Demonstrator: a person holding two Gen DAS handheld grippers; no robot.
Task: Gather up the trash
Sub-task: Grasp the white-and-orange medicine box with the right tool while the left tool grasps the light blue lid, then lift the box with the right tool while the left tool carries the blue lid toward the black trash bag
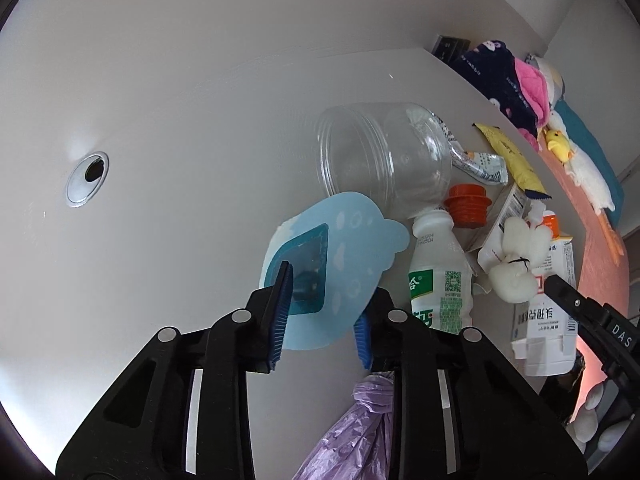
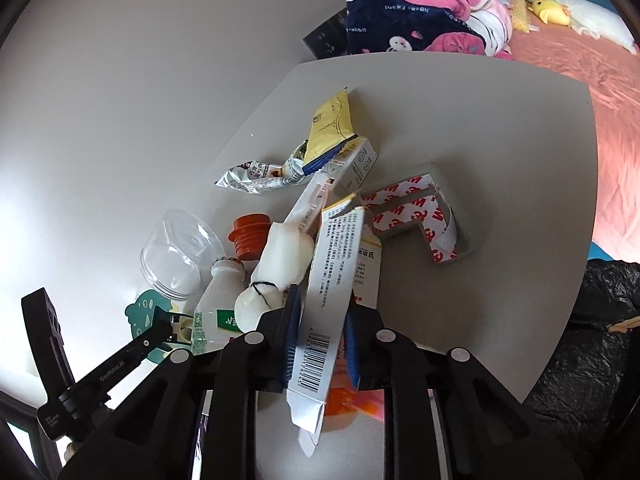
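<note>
On the white desk [image 1: 180, 100] lies a heap of trash. My left gripper [image 1: 322, 320] is shut on a flat light-blue cloud-shaped card [image 1: 352, 248] at the heap's left edge. In the right wrist view the same left gripper [image 2: 170, 322] pinches the card [image 2: 142, 312]. My right gripper [image 2: 322, 338] is shut on a flattened white carton [image 2: 336, 248] with a barcode, which sticks out towards the camera. Beside it are a white bottle with a green label [image 2: 216, 312], a clear plastic jar [image 2: 180, 256] on its side, an orange cap [image 2: 248, 232] and a white foam lump [image 2: 280, 264].
A yellow wrapper [image 2: 330, 128], a silver wrapper [image 2: 256, 174] and a grey corner piece with 3M tape [image 2: 420, 216] lie farther out. A purple bag [image 1: 360, 420] hangs under the left gripper. A black bag [image 2: 600, 340] sits past the desk's right edge. Clothes [image 2: 400, 16] and a bed lie beyond.
</note>
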